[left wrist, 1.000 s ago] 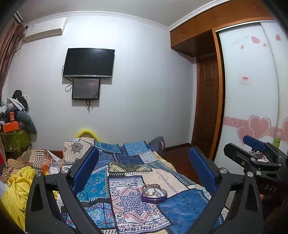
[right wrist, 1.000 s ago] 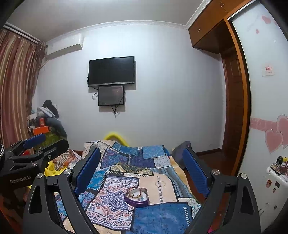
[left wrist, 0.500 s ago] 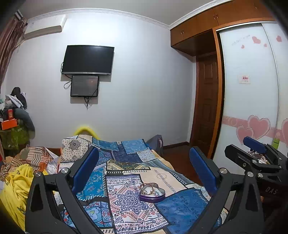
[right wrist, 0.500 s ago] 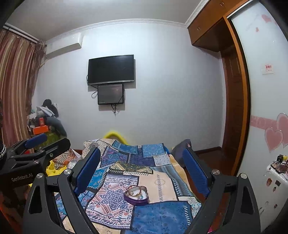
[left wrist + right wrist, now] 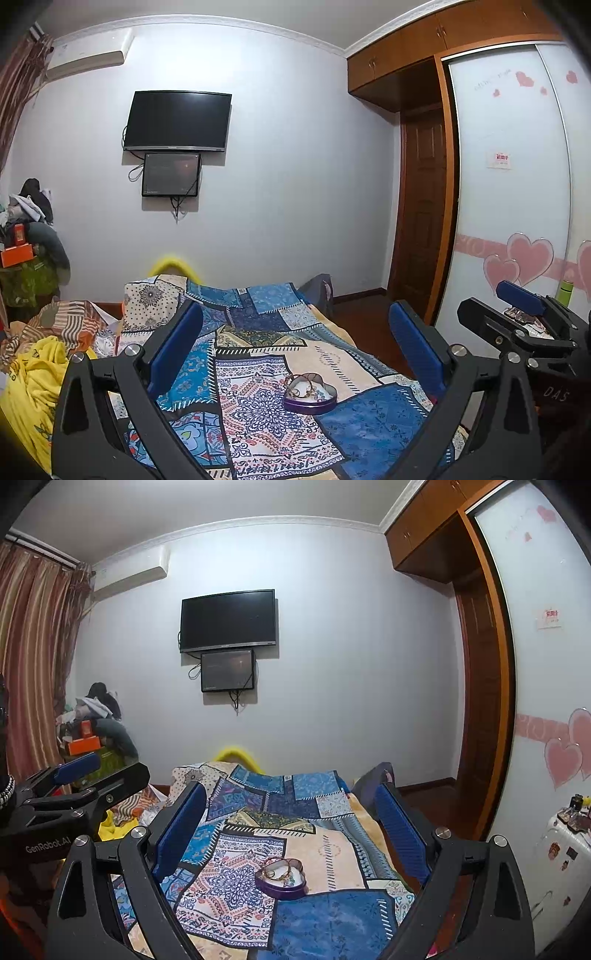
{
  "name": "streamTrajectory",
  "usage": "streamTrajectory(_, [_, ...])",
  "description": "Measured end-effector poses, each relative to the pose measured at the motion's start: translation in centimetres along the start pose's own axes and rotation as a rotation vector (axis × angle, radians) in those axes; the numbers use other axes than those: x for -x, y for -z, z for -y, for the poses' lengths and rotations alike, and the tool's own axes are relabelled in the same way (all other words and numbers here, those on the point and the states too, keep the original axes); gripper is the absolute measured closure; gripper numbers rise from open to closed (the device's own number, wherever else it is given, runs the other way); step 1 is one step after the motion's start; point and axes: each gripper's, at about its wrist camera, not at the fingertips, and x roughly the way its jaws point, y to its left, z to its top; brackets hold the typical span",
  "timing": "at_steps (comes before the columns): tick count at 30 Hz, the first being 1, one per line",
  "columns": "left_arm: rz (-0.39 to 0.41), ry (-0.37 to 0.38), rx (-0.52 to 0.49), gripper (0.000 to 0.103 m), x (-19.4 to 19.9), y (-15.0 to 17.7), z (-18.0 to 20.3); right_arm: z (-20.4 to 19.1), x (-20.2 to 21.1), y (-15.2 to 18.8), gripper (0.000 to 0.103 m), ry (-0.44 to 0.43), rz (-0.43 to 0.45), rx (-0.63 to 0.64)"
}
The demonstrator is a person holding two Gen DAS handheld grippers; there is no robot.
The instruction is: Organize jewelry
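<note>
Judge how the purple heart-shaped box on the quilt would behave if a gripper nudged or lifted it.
The heart-shaped box looks small, rigid and probably light. On the soft quilt it may tip. Lidless, its loose bracelets could spill.

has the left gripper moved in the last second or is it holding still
Yes. In the left wrist view the wall TV has slid left and slightly up in frame, so the left gripper has turned a little right and tipped down, toward the heart-shaped box.

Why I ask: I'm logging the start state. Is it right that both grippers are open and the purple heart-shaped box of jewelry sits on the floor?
Not the floor: the purple heart-shaped box sits on the patchwork quilt on the bed, as the right wrist view shows. The left gripper and right gripper are open.
</note>
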Motion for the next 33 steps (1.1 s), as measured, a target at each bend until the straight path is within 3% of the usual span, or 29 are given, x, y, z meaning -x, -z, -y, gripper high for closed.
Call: streamTrajectory(33, [-0.014, 0.02, 0.015, 0.001, -0.44, 0.33, -0.38, 0.07, -0.21, -0.08, 0.012, 0.001, -0.001, -0.013])
